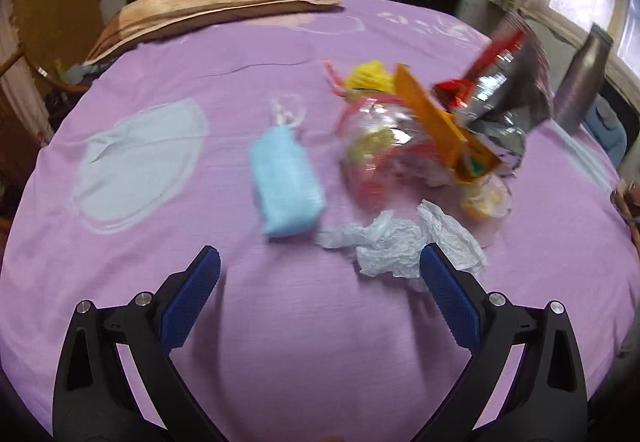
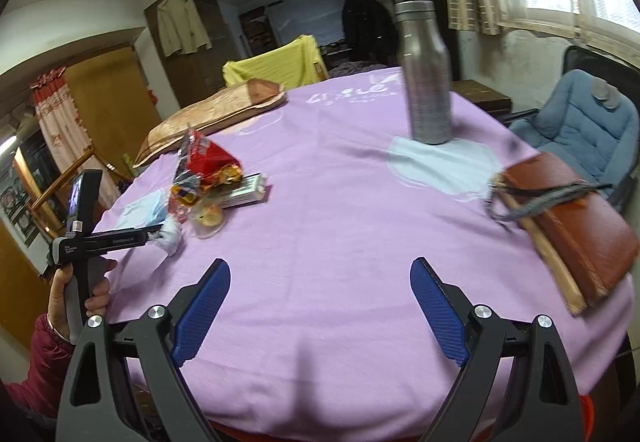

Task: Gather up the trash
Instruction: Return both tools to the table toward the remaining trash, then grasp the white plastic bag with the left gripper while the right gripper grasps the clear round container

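Here, both my grippers hang wide open over the purple bedspread [image 2: 320, 201].
My left gripper [image 1: 320, 266] holds nothing, its right finger just beside the crumpled white tissue [image 1: 400, 242]; blue mask [image 1: 286, 185] and wrapper pile [image 1: 420, 129] lie beyond. My right gripper [image 2: 320, 282] is empty, with steel bottle [image 2: 426, 73] and brown notebook [image 2: 572, 222] ahead.

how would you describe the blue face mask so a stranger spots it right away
On the purple bedsheet, look left of the heap of shiny snack wrappers. The face mask lies alone there, a pale blue folded rectangle with white ear loops, unlike the crumpled white tissue beside it.
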